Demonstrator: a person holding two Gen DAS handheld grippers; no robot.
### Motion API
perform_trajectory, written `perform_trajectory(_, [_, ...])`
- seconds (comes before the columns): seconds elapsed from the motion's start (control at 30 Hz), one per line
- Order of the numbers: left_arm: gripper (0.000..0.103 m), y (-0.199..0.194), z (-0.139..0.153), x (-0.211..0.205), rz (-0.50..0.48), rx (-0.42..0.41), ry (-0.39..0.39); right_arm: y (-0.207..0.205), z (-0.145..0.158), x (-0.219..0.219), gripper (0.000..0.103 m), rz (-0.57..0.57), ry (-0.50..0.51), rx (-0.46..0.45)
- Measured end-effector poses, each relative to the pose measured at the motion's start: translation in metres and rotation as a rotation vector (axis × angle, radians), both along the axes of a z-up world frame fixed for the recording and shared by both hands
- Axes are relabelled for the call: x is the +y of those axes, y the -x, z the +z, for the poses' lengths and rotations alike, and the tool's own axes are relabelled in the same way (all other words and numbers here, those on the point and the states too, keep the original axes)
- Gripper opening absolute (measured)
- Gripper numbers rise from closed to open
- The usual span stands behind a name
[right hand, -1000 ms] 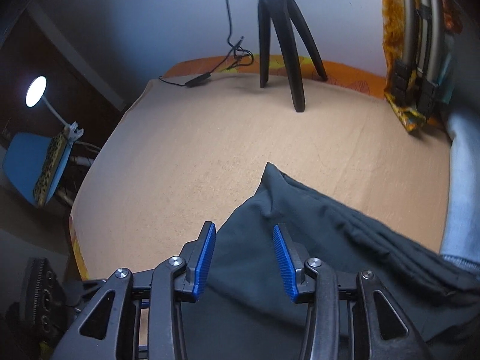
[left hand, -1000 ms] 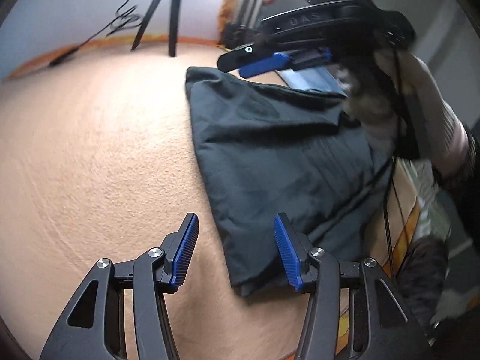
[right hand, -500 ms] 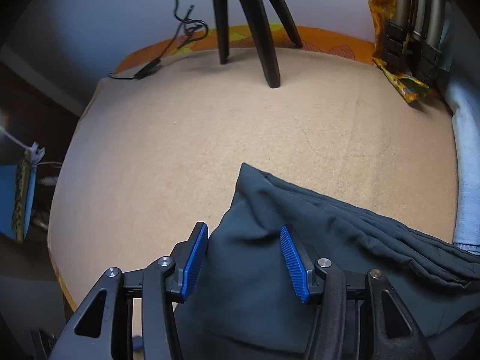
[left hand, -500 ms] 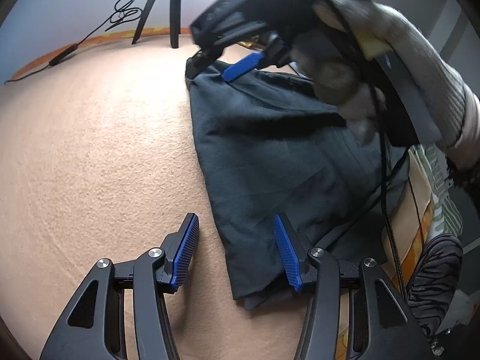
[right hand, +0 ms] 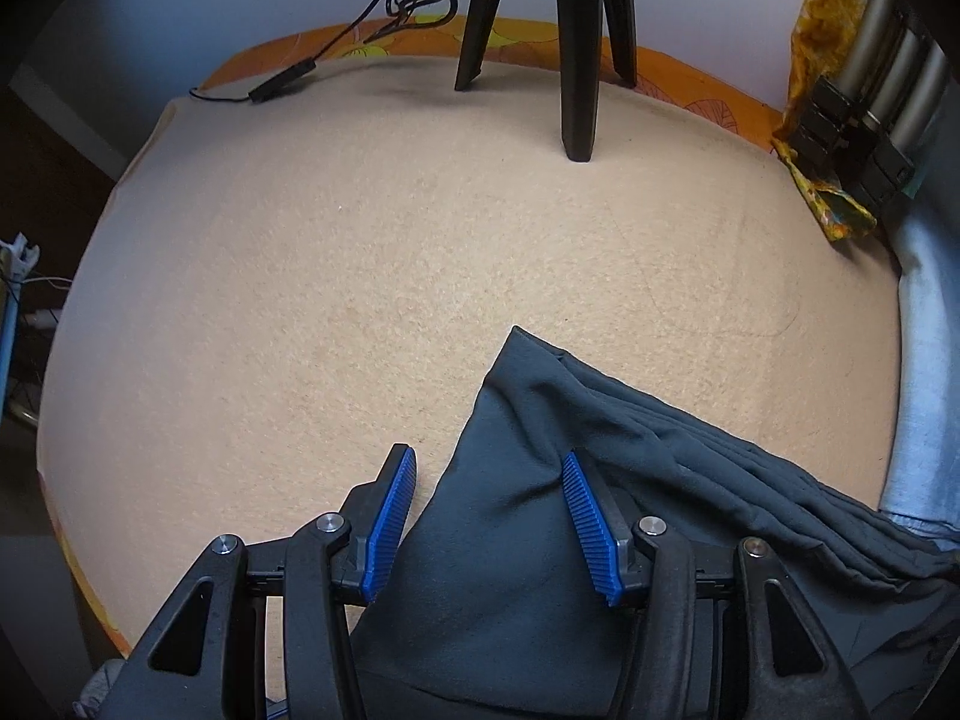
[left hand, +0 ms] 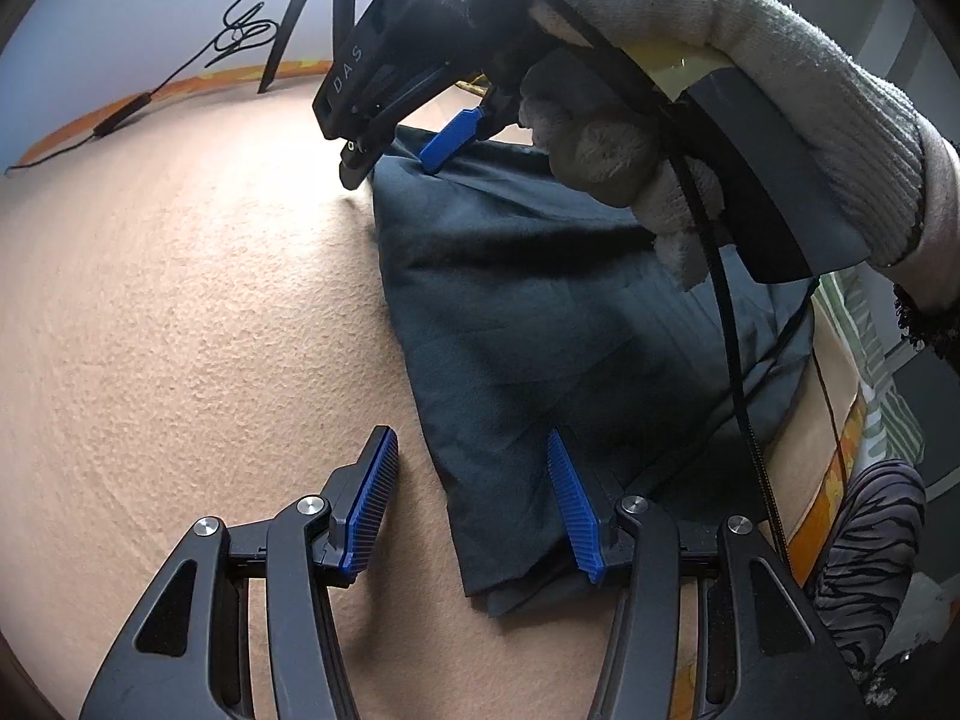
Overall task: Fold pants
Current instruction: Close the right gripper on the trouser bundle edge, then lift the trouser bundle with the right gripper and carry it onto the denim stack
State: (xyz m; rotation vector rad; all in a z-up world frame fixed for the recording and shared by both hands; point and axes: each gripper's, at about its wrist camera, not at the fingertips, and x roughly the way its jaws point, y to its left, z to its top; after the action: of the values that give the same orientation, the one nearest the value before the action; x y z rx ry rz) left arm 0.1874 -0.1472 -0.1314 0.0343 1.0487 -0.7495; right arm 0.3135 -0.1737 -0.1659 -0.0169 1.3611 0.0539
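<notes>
We see a bed covered by a peach blanket (right hand: 420,276). On it lie dark folded pants (left hand: 540,324) near the right edge, a black tripod (right hand: 576,60) standing at the far side, and a black cable (right hand: 282,75) trailing beside it.

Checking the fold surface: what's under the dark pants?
The pants lie on a peach blanket, visible all around their edges. Whatever sits directly beneath the fabric is covered, so anything trapped there cannot be seen.

The gloved hand (left hand: 690,120) hides part of the pants (left hand: 540,330).
</notes>
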Motion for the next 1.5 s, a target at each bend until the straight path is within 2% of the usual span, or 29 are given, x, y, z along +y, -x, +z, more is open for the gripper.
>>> perform_trajectory(0.3, [0.051, -0.006, 0.001, 0.004, 0.0, 0.033, 0.02, -0.004, -0.006, 0.006, 0.052, 0.009, 0.044, 0.011])
perform_trajectory(0.4, [0.051, -0.008, 0.001, 0.005, 0.003, 0.035, 0.021, -0.001, -0.004, 0.004, 0.04, 0.003, 0.05, 0.008])
perform_trajectory(0.47, [0.051, -0.009, 0.0, 0.007, 0.005, 0.035, 0.021, 0.0, -0.002, -0.002, 0.026, -0.007, 0.035, 0.002])
perform_trajectory(0.5, [0.051, -0.011, 0.0, 0.006, 0.007, 0.036, 0.023, 0.001, -0.001, -0.006, 0.022, -0.011, 0.022, 0.001])
perform_trajectory(0.57, [0.051, -0.012, 0.0, 0.006, 0.009, 0.038, 0.026, 0.004, 0.002, -0.015, 0.008, -0.029, -0.032, -0.002])
perform_trajectory(0.63, [0.051, -0.015, -0.001, 0.006, 0.011, 0.045, 0.031, 0.007, 0.009, -0.021, 0.005, -0.036, -0.066, -0.021])
perform_trajectory(0.8, [0.05, -0.019, -0.001, 0.003, 0.01, 0.06, 0.06, 0.019, 0.03, -0.033, 0.003, -0.024, -0.113, -0.067])
perform_trajectory(0.83, [0.038, -0.019, -0.001, 0.003, 0.012, 0.062, 0.065, 0.02, 0.033, -0.035, 0.003, -0.026, -0.119, -0.076])
perform_trajectory(0.87, [0.021, -0.02, -0.001, 0.003, 0.01, 0.074, 0.071, 0.022, 0.038, -0.037, 0.003, -0.026, -0.128, -0.086])
perform_trajectory(0.97, [0.01, -0.018, 0.003, 0.004, 0.011, 0.066, 0.071, 0.025, 0.047, -0.043, 0.003, -0.032, -0.153, -0.106])
perform_trajectory(1.13, [0.007, 0.002, 0.034, -0.008, -0.016, -0.03, 0.065, 0.042, 0.067, -0.056, 0.002, -0.041, -0.212, -0.151])
perform_trajectory(1.3, [0.006, 0.023, 0.069, -0.029, -0.083, -0.108, 0.079, 0.063, 0.092, -0.078, 0.002, -0.049, -0.292, -0.203])
perform_trajectory(1.5, [0.006, 0.043, 0.091, -0.065, -0.162, -0.137, 0.12, 0.087, 0.119, -0.109, 0.002, -0.063, -0.358, -0.261])
